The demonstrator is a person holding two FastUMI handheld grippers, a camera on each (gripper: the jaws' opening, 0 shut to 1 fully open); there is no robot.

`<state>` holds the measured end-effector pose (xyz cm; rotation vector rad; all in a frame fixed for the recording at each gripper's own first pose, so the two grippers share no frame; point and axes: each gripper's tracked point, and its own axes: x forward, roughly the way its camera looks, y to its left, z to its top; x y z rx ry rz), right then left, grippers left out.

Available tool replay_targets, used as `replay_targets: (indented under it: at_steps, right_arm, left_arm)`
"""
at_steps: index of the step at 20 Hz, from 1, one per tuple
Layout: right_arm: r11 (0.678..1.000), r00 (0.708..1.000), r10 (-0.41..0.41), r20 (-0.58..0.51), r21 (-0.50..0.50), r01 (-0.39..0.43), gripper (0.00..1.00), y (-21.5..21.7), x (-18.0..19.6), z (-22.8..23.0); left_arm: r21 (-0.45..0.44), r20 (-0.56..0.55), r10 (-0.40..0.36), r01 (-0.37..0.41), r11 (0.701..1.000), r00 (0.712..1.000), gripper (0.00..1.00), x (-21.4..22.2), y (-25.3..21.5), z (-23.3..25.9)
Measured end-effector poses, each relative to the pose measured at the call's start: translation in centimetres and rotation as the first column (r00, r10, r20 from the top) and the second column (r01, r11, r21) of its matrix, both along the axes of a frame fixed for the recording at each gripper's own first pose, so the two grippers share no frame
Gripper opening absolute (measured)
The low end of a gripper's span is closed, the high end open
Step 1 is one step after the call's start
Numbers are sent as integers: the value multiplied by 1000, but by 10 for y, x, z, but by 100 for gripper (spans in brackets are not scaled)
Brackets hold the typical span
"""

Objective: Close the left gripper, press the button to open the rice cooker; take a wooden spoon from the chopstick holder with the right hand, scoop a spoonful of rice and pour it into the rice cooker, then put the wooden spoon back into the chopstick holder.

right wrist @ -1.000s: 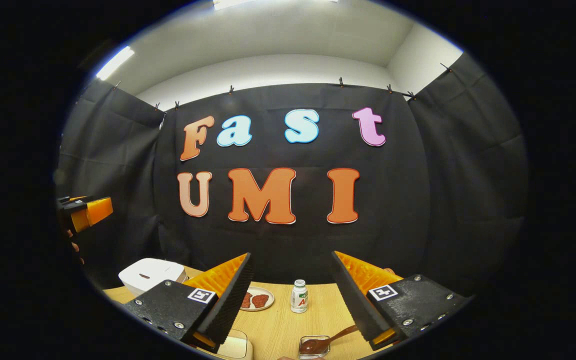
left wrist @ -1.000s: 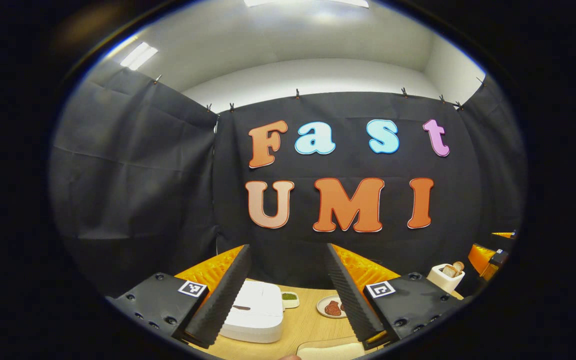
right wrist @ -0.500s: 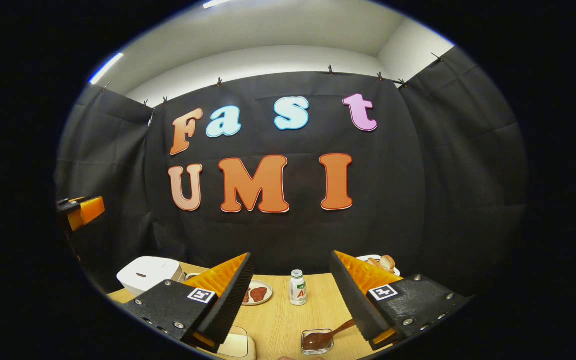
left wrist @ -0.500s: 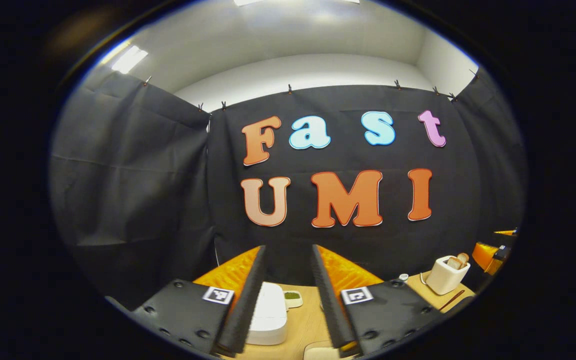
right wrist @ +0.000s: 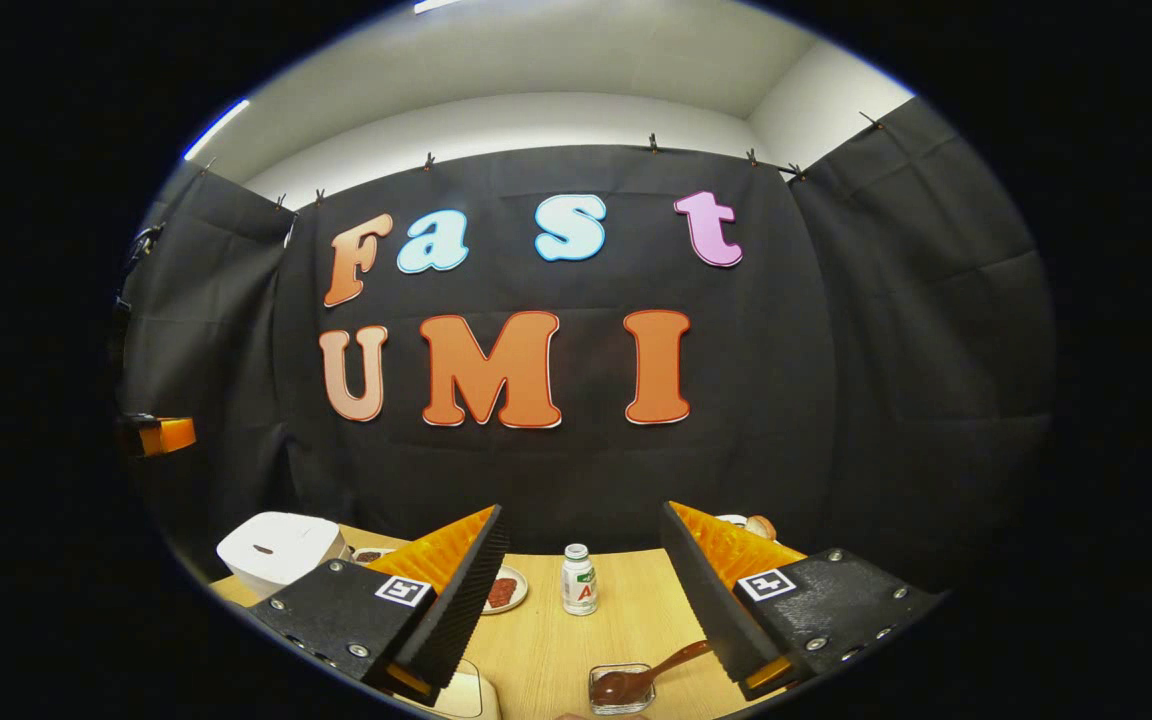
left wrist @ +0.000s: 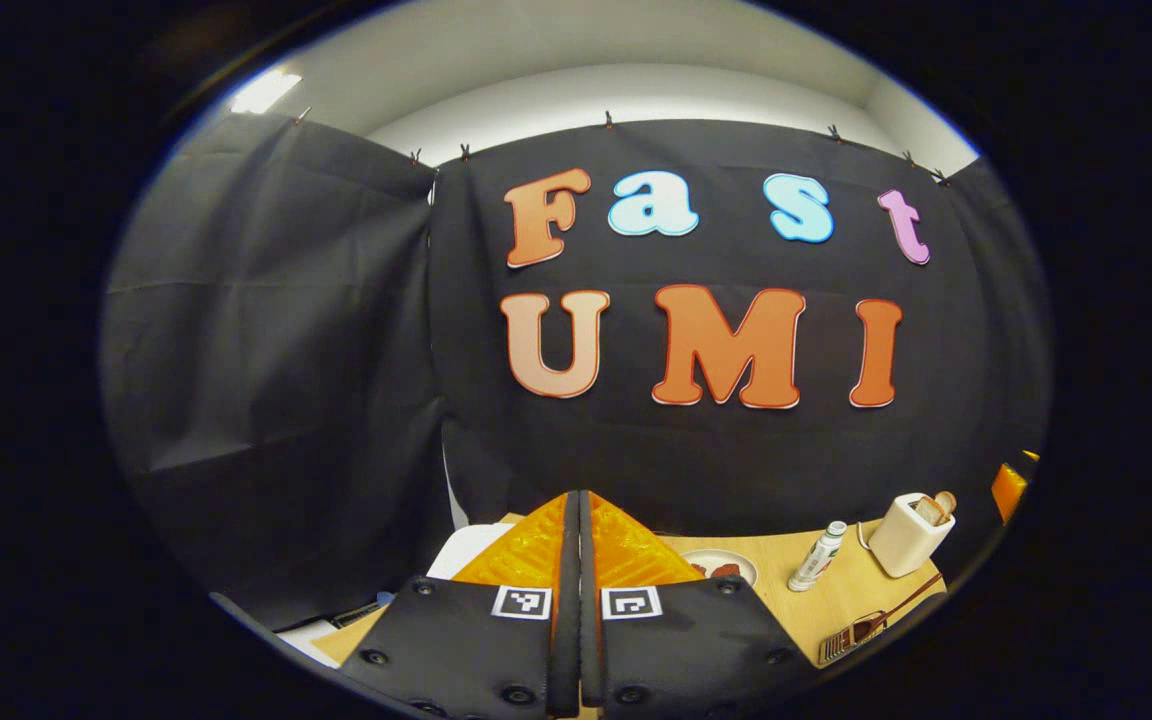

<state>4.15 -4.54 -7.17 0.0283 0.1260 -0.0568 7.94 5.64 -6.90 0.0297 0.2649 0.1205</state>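
Left gripper [left wrist: 576, 600]: I see its fingers pressed together, holding nothing.
Right gripper [right wrist: 581, 600]: spread wide, empty.
White rounded rice cooker [right wrist: 276, 548]: on the wooden table [right wrist: 626, 620], far left.
Pressing: I'd lower the joined tips squarely onto the lid button.

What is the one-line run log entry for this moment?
left gripper: shut, empty | right gripper: open, empty | rice cooker: lid closed | step: button not pressed
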Motion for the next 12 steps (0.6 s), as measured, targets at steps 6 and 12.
replay_targets:
  at_steps: [6, 12]
  right_arm:
    - [997, 997, -74, -23, -23, 74, 96, -15, -8, -9]
    - [989, 987, -145, -64, -37, 143, 96, -28, -23, -24]
  left_arm:
    - [-73, -215, 15, -31, 997, 977, 5, 35, 39, -57]
    - [-177, -450, 1, -90, 980, 893, 5, 47, 70, -136]
